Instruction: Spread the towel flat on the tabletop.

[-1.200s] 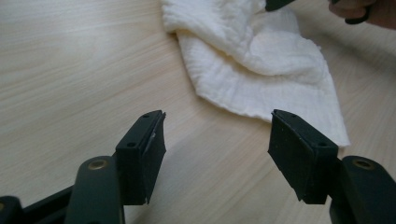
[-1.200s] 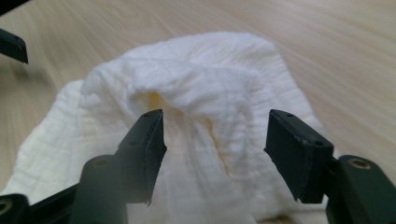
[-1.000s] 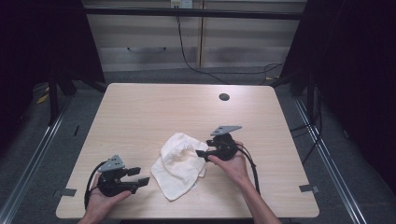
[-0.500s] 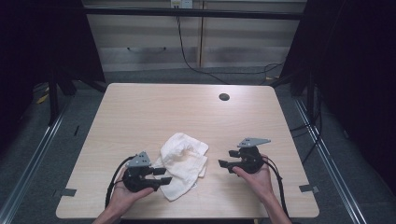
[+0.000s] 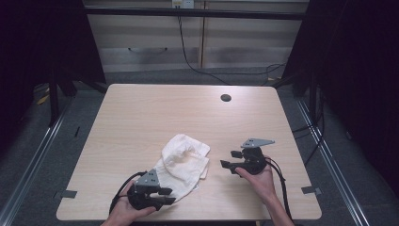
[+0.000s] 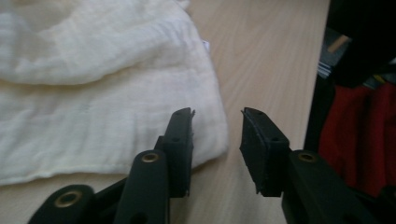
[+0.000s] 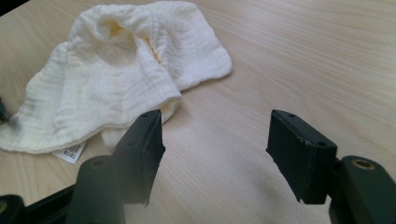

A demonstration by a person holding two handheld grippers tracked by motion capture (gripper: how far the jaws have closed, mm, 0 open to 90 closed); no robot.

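Fingers of both grippers empty: left gripper (image 6: 217,140) part-open at cloth (image 6: 93,93) edge, right gripper (image 7: 215,154) wide, bare table (image 7: 303,60) ahead.

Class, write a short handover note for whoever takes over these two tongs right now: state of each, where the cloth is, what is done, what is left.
Left tongs: open, at the near corner of the cloth, gripping nothing.
Right tongs: open, over bare table to the right of the cloth, apart from it.
Cloth: crumpled and partly folded over itself near the front edge, tag showing.
Done: nothing gripped.
Left: probably grip a corner with each and spread or fold it.
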